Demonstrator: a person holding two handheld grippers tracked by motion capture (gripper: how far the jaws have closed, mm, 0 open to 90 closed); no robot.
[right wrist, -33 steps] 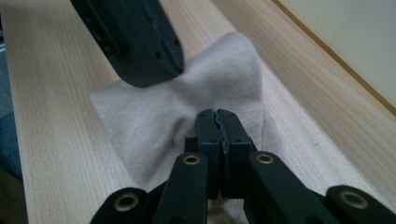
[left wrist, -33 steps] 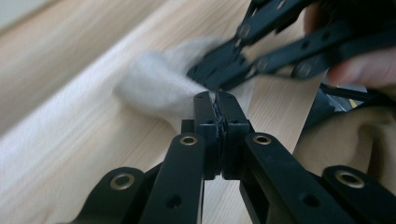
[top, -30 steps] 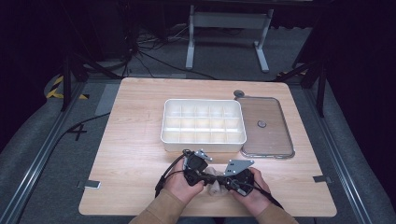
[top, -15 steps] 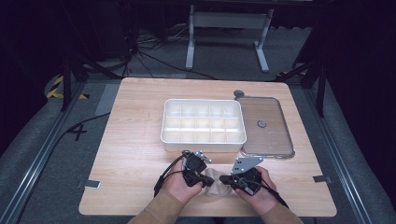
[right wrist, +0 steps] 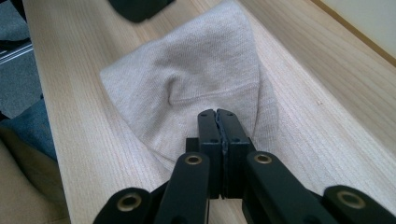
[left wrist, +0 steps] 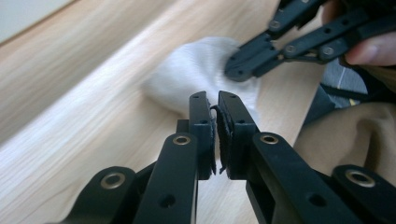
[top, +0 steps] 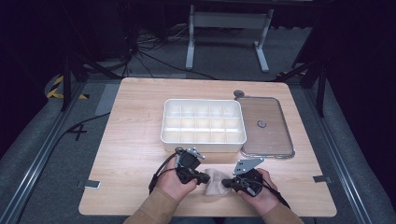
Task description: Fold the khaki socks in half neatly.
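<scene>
Beige knit cloth (top: 215, 182) lies near the worktop's (top: 130, 140) front edge; left tongs (left wrist: 214, 100) and right tongs (right wrist: 217, 116) each look pressed together at its edges. Pinch deeper before lifting, I'd say.

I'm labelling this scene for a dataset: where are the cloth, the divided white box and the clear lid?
cloth (right wrist: 196, 79): right gripper view, middle of the knit fabric.
divided white box (top: 203, 142): high view, its near outer wall.
clear lid (top: 275, 135): high view, a bare part of its flat panel.
</scene>
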